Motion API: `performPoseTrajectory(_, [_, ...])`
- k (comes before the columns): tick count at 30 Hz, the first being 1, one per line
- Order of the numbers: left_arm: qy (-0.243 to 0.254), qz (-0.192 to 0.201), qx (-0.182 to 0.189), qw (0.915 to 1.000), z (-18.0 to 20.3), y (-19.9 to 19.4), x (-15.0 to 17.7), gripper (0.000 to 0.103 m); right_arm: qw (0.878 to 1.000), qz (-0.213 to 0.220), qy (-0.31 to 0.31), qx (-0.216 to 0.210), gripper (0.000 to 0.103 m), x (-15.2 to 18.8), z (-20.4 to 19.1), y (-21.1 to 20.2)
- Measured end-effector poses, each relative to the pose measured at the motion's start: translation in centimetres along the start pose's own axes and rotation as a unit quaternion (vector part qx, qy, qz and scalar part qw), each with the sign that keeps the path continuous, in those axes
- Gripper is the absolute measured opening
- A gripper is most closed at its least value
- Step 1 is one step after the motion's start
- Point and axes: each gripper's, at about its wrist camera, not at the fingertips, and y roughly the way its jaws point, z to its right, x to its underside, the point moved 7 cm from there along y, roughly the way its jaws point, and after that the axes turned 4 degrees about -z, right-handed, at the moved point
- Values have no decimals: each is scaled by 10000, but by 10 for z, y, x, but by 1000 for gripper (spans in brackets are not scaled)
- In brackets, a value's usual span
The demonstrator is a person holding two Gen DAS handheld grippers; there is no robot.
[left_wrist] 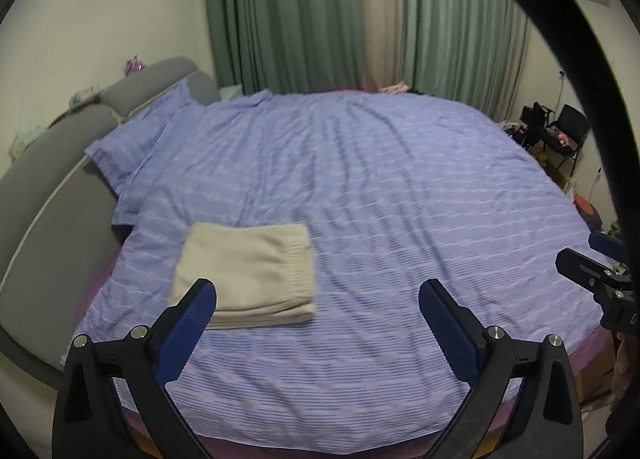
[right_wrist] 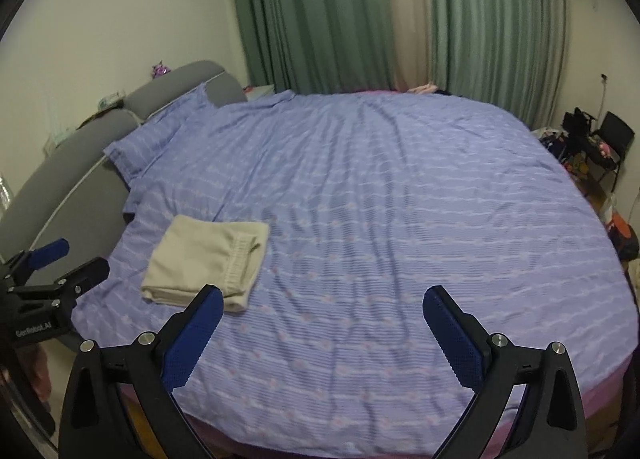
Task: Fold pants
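The cream, soft knit pants (left_wrist: 246, 273) lie folded into a thick rectangle on the bed with the lilac striped cover (left_wrist: 380, 187), on its left part, near the lilac pillow (left_wrist: 132, 139) and the grey padded headboard (left_wrist: 52, 179). The ribbed waistband is on the right side of the bundle, and the folded layers show along the near edge.

The left claw (left_wrist: 318, 299) hovers above the near edge of the bed and points forward over the cover. Its two blue-padded fingers (left_wrist: 188, 335) are spread wide and hold nothing. The left finger tip overlaps the near left corner of the pants in the picture; it seems to be above the cloth, not touching, but the view is not clear enough to be sure.

The right claw (right_wrist: 324, 301) is held in the same pose, beside the left one, level and aimed across the bed. Its fingers (right_wrist: 456, 339) are also spread apart and empty, and the pants (right_wrist: 206, 261) lie just ahead of its left finger.

Green pleated curtains (right_wrist: 320, 15) hang behind the bed.
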Motion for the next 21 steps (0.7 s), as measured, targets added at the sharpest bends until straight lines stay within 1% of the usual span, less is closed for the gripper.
performPoseTrajectory(2, [59,78,60,9999,25,-9,1,103,10000,77,26,30,100,5,23,-19])
performPoseTrajectory(4, [4,132,80,9999,46,-16,3,103,9999,119,49,13,100,10,43,-33])
performPoseTrajectory(8, [-85,197,163,9996,84,-30,9,103,9997,205,41,104,100,19,77,-52])
performPoseTrajectory(12, [5,241,219,9995,120,-43,16,103,9994,231,118,211,100,31,108,-68])
performPoseTrajectory(14, [80,258,233,9994,132,-46,18,103,9993,240,170,236,100,34,119,-74])
performPoseTrajectory(18, [281,275,126,9991,154,-50,21,103,9988,270,236,318,100,42,139,-84])
performPoseTrajectory(21, [286,312,179,9989,166,-56,22,103,9987,285,274,311,100,47,146,-89])
